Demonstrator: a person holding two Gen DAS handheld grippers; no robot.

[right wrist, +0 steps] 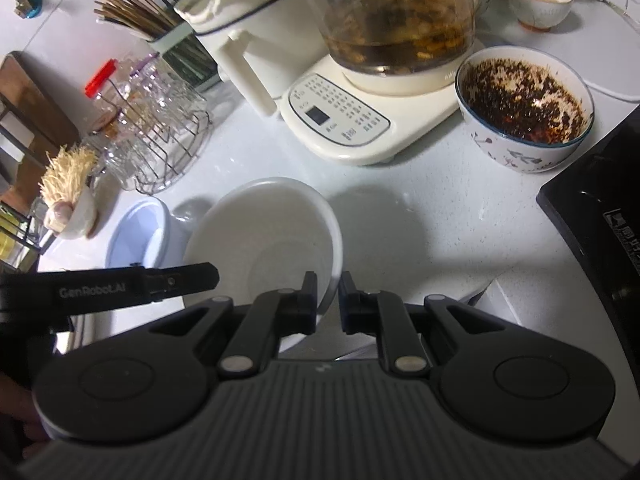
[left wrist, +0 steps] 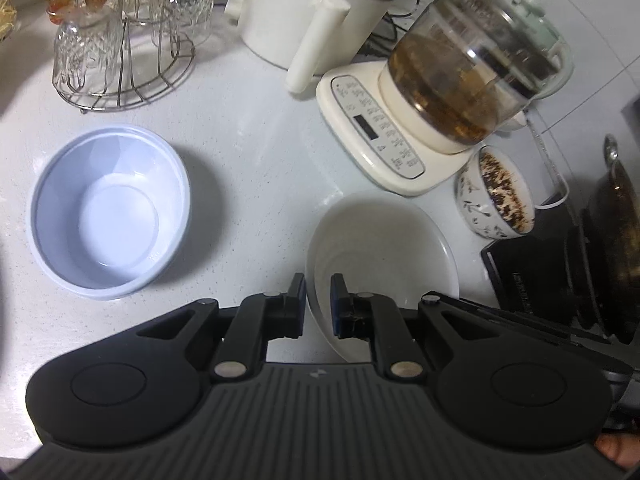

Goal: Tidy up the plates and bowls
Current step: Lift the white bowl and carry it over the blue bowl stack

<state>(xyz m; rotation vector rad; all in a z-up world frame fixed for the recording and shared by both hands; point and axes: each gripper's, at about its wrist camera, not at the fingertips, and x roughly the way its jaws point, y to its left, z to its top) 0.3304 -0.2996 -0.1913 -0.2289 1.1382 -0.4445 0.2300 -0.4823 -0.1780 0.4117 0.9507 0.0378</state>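
A white bowl sits tilted over the white counter, held on two sides. My left gripper is shut on its left rim, one finger inside and one outside. My right gripper is shut on the same white bowl at its right rim. The left gripper's black finger shows at the bowl's left in the right wrist view. A pale blue bowl stands empty on the counter to the left; it also shows in the right wrist view.
A cream kettle base with a glass pot and a white jug stand behind. A patterned bowl with dark residue is to the right, beside a black cooktop. A wire rack of glasses stands back left.
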